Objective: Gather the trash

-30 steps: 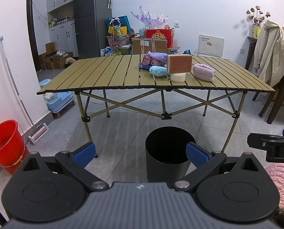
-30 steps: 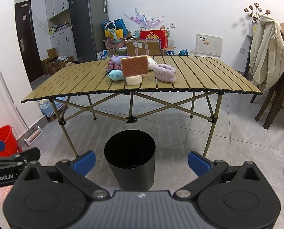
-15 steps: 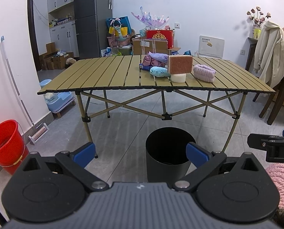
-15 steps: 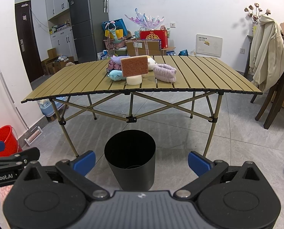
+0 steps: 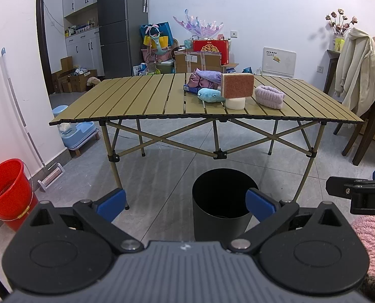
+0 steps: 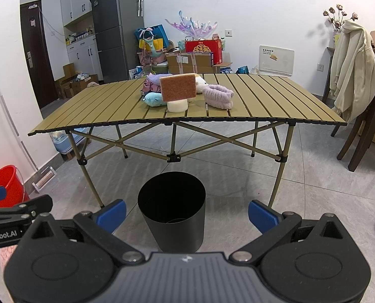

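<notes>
Two grippers are hanging in front of me, side by side, well short of the folding table [image 5: 142,101], and I am judging that collecting has not yet begun: I am only lining up. Between me and the table, a black bin [image 5: 221,202] is standing upright on the grey floor, just in front of the table's near edge, its mouth open and its inside too dark for me to say what, if anything, is lying in it.

On the tabletop a small cluster is sitting near the middle: a purple cloth bundle [image 5: 205,78] at the back, a pale pink fuzzy roll [image 5: 269,96] to the right, a brown-faced sponge [image 5: 237,85] standing on edge on a white cylinder [image 5: 234,103], and a light blue plush [image 5: 210,95] lying just beside them on the left. All are looking soft and light.

I am holding my left gripper [image 5: 186,200] with its blue pads wide apart and nothing between them, and my right gripper [image 6: 186,213] spread the same way, also empty.

Next, I am thinking, one of them needs to be going forward and up over the table edge to close on one of these pieces, then coming back above the bin.
</notes>
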The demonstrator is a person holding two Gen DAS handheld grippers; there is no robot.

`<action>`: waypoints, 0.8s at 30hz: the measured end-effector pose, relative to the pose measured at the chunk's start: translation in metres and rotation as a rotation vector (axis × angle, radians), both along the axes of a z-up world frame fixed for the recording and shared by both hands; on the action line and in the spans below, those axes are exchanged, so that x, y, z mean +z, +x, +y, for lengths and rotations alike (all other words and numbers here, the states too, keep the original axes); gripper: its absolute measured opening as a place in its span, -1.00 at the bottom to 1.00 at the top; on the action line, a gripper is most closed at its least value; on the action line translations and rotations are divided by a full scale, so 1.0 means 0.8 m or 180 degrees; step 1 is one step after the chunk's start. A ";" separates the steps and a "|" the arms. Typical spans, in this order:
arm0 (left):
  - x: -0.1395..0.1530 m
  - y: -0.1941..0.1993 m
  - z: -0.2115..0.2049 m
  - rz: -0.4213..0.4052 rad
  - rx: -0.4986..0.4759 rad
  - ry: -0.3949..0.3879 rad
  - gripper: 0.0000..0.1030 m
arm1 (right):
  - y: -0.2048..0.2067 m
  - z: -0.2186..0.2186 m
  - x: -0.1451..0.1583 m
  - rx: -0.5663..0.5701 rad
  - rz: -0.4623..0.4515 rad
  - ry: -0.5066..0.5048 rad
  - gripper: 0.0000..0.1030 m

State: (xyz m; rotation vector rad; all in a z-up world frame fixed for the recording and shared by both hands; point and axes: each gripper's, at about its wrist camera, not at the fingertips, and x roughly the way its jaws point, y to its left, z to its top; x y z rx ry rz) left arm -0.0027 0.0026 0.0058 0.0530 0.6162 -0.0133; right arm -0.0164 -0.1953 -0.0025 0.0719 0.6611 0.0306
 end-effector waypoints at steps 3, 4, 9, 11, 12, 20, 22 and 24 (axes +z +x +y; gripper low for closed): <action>0.000 0.000 0.000 0.0000 0.0000 -0.0001 1.00 | 0.000 0.000 0.000 0.0000 -0.0002 0.0000 1.00; 0.001 -0.001 0.001 0.0000 0.0001 -0.0001 1.00 | 0.000 0.000 0.000 0.0000 -0.0003 0.0000 1.00; 0.001 0.000 0.000 -0.0002 0.0000 -0.0001 1.00 | 0.000 0.001 0.000 0.0000 -0.0004 -0.0002 1.00; 0.000 0.000 0.000 -0.0004 -0.0001 -0.0002 1.00 | 0.000 0.001 0.000 -0.0001 -0.0003 -0.0003 1.00; 0.000 0.000 0.000 -0.0005 0.0000 -0.0002 1.00 | 0.000 0.001 0.000 -0.0001 -0.0003 -0.0003 1.00; 0.003 -0.001 0.001 -0.0012 0.0002 0.0001 1.00 | 0.000 0.001 0.001 -0.0002 -0.0007 -0.0003 1.00; 0.003 -0.001 0.001 -0.0013 0.0002 0.0000 1.00 | -0.001 0.000 0.000 -0.0002 -0.0008 -0.0002 1.00; 0.006 -0.001 0.001 -0.0022 -0.0001 0.0004 1.00 | 0.003 0.002 0.002 -0.0003 -0.0009 0.0003 1.00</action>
